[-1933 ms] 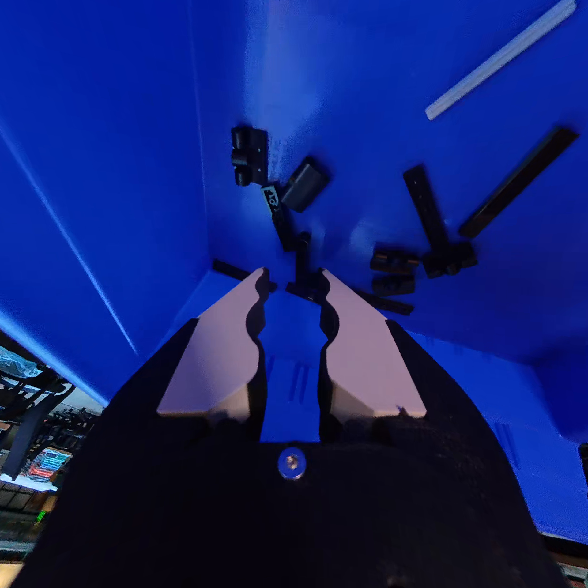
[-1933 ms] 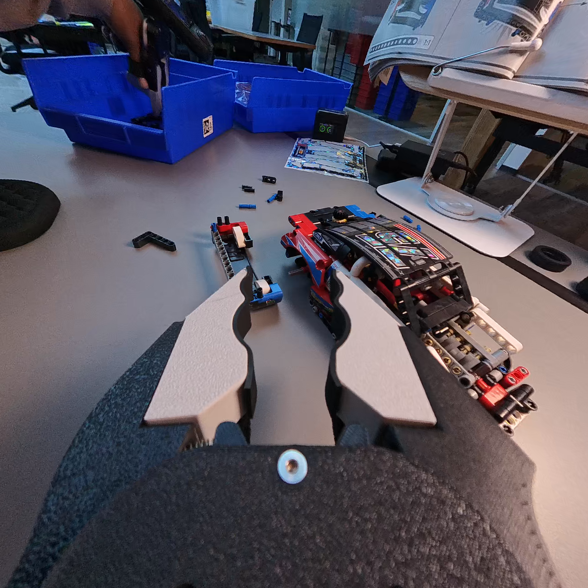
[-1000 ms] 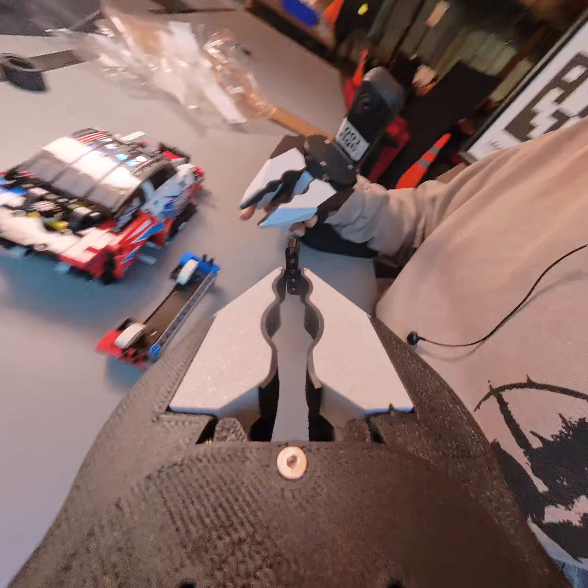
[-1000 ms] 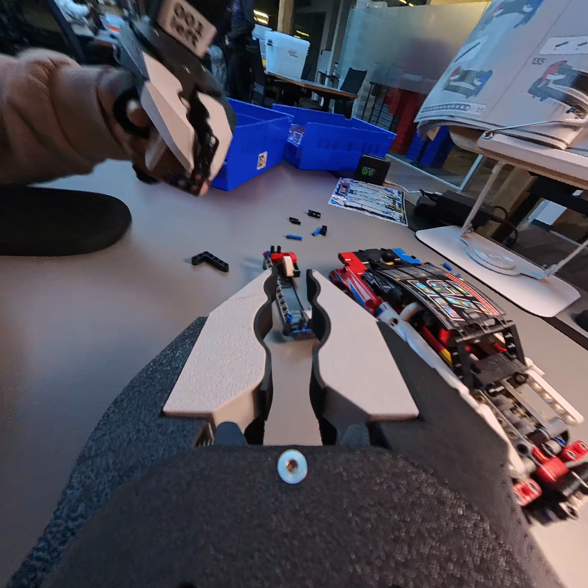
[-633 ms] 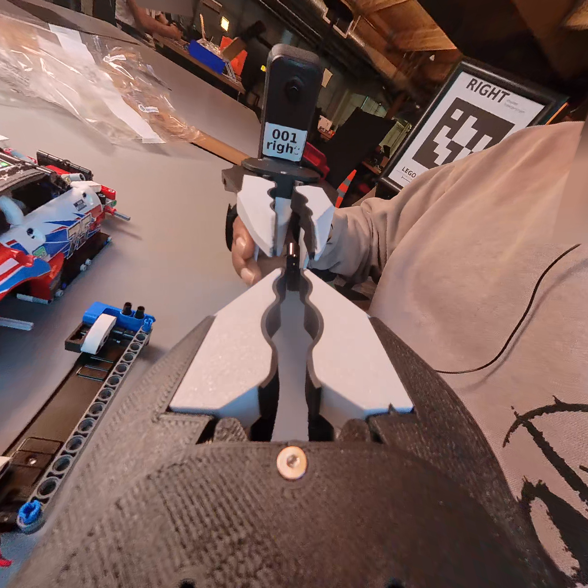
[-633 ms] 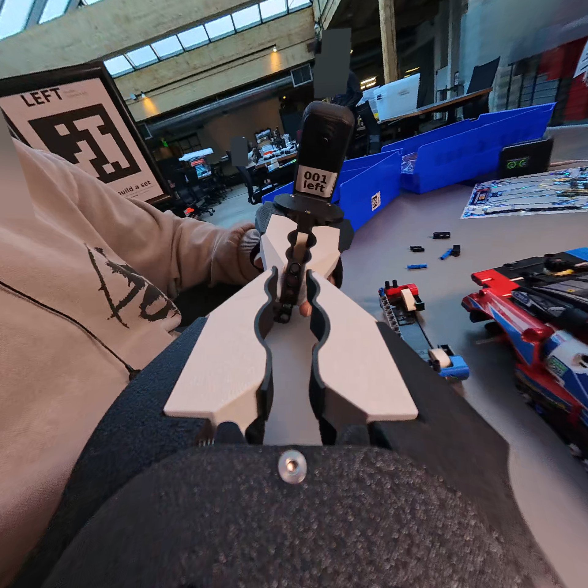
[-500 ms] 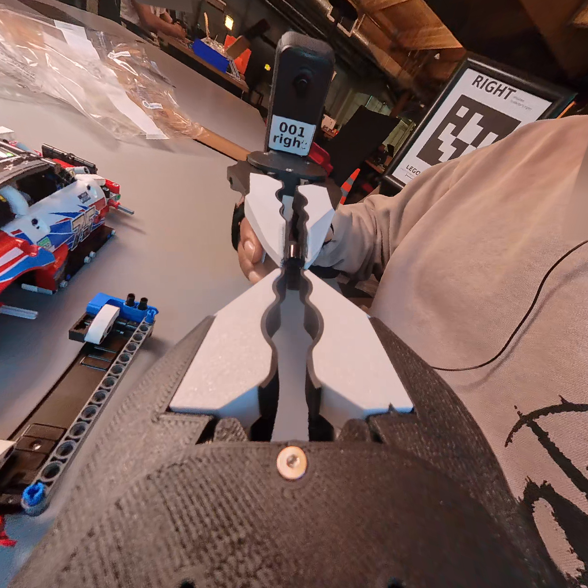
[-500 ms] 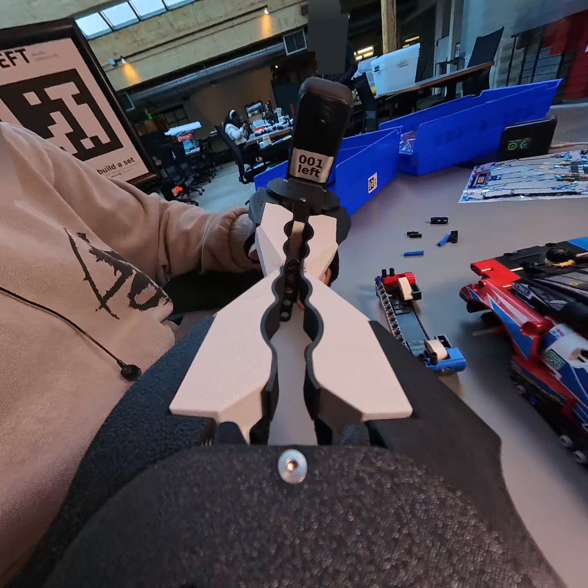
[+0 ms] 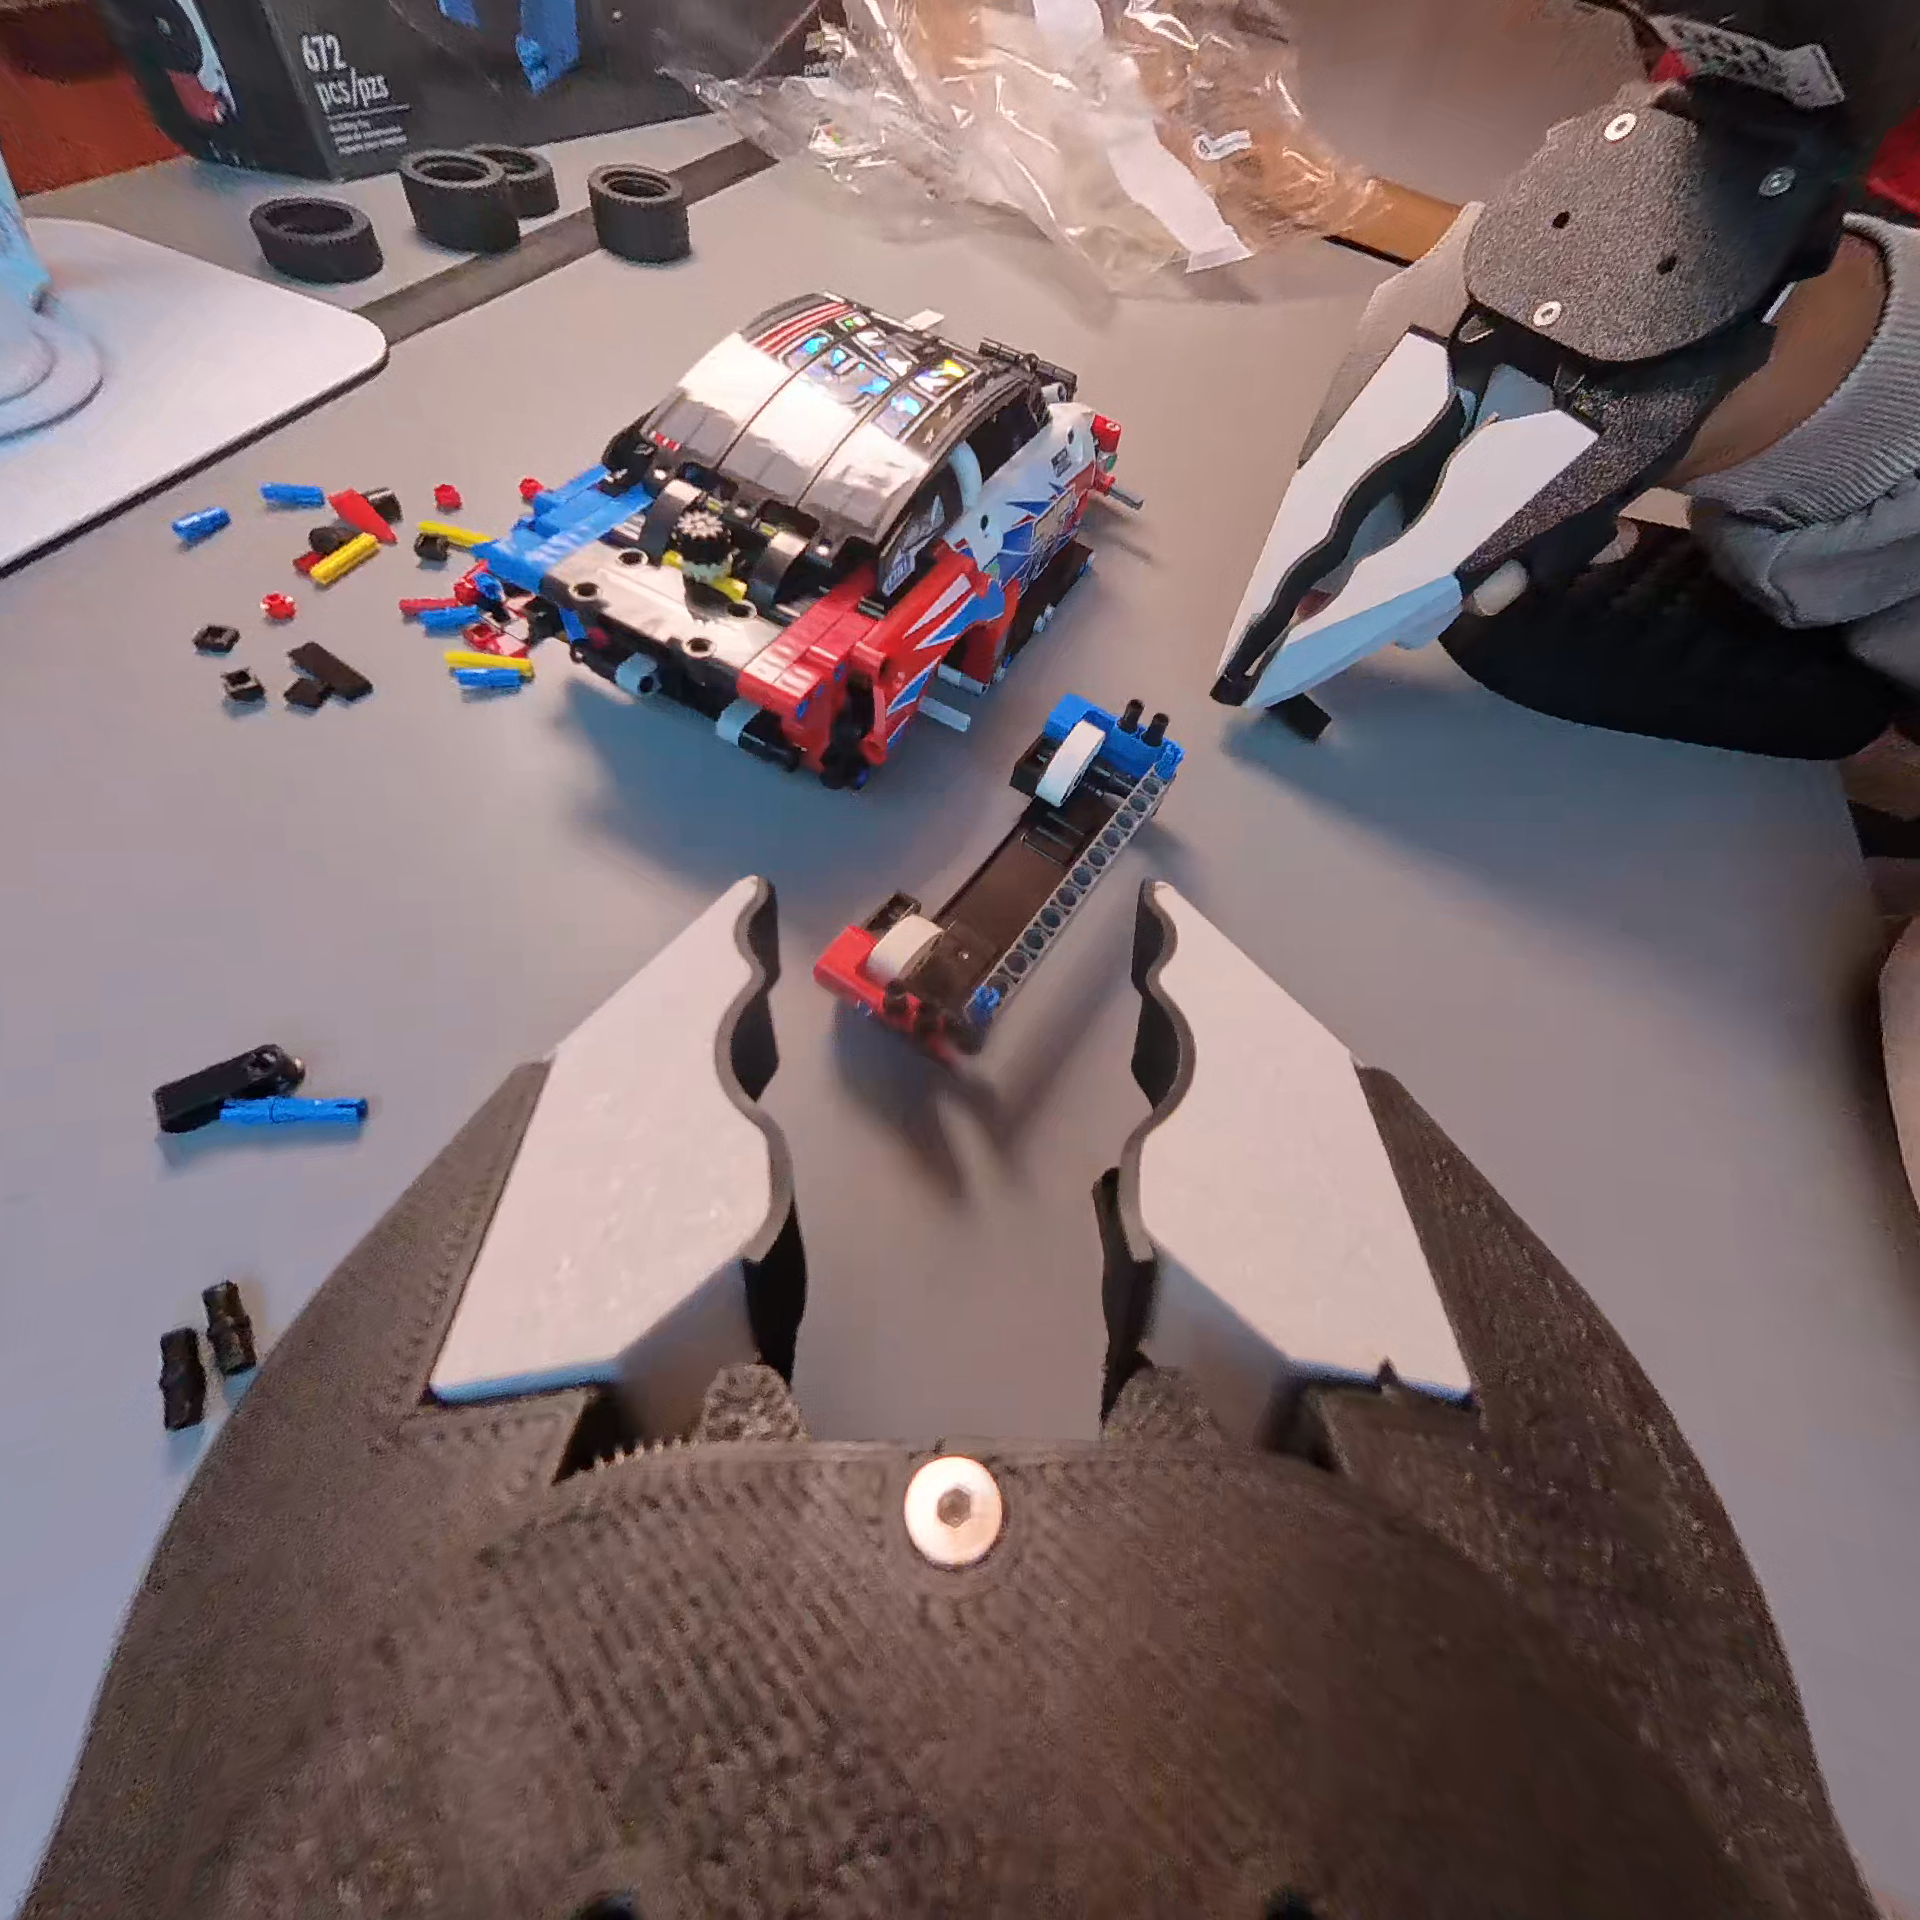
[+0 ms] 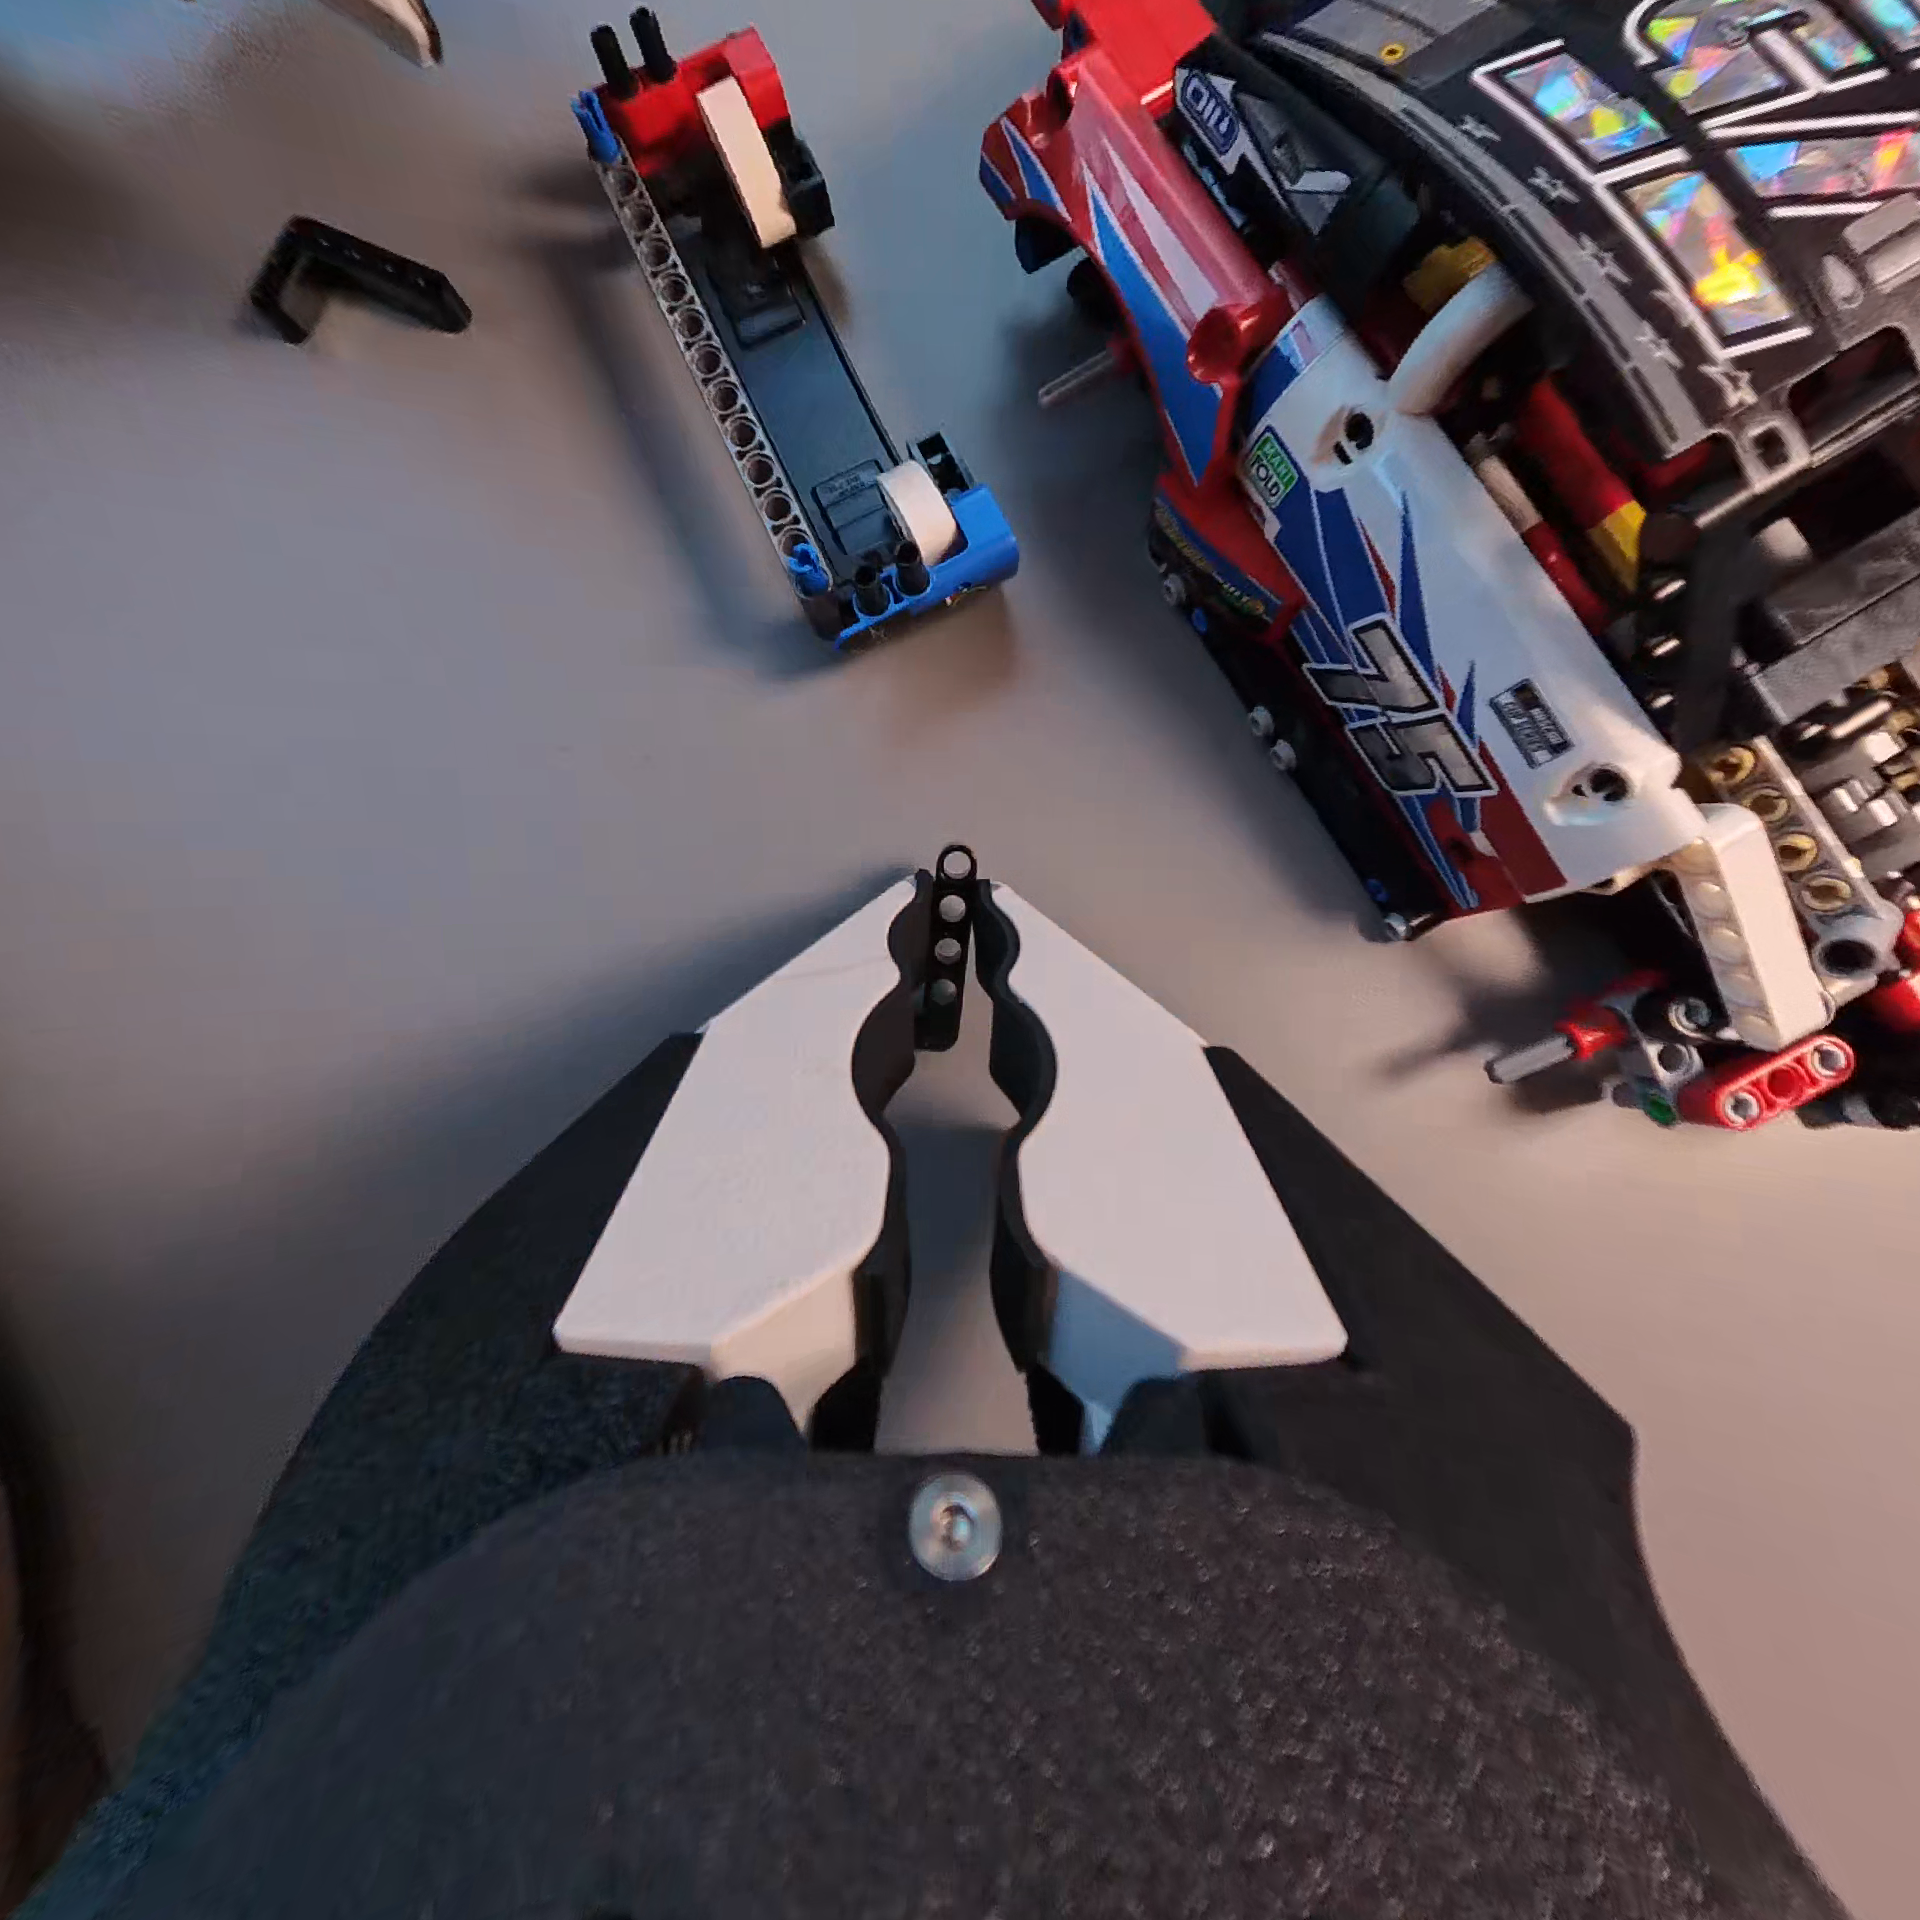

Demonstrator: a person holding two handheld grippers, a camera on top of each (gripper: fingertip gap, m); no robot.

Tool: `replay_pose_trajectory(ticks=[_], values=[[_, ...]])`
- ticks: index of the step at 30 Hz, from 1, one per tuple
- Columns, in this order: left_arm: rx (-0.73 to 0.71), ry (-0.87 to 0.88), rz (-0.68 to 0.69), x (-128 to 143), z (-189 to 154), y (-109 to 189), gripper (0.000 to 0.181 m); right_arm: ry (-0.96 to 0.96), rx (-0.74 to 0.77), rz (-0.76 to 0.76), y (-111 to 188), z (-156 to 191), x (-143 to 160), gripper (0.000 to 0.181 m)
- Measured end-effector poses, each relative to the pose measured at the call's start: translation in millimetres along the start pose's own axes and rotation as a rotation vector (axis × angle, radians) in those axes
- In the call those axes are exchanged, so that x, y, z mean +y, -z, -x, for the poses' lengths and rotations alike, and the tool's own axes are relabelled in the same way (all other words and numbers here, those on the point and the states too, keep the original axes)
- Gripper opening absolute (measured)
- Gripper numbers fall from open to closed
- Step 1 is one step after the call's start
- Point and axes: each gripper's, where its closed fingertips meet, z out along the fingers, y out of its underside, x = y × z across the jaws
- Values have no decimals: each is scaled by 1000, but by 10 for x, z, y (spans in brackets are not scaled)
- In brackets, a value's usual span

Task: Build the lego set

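Left wrist view: the left gripper (image 9: 951, 904) stands with fingers wide apart and empty above the long sub-assembly (image 9: 1003, 883), which lies mid-table just beside the car (image 9: 831, 530), presumably ready to steady it. Right wrist view: the right gripper (image 10: 951, 894) is clamped on a short black beam (image 10: 948, 951), held end-out over bare table (image 10: 364, 831), apparently for fitting to the sub-assembly.

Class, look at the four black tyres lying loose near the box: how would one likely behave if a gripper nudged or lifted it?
The tyres lie flat, so a nudge would probably slide one, not roll it. They look rubbery, likely giving slightly under the fingers and gripping well. Hollow, so probably light.
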Motion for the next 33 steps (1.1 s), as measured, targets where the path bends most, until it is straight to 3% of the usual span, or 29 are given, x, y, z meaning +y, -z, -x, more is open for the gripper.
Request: replay_pose_trajectory(ticks=[7, 14, 19, 25, 33], values=[[0, -58, 155, 330, -28, -177, 79, 65, 76, 39, -92, -34, -21, 4], [-57, -169, 235, 443, -43, -240, 50, 36, 12, -50, 15, -64, -93, 17], [-64, -197, 238, 475, -63, -174, 34, 78, -48, -40, 195, -136, 65, 16], [-73, -185, 222, 440, -40, -111, 34, 131, -136, 18, 249, -30, 306, 16], [-97, -168, 153, 273, -38, 18, 40, 190, -119, 43, 107, 103, 234, 12]])
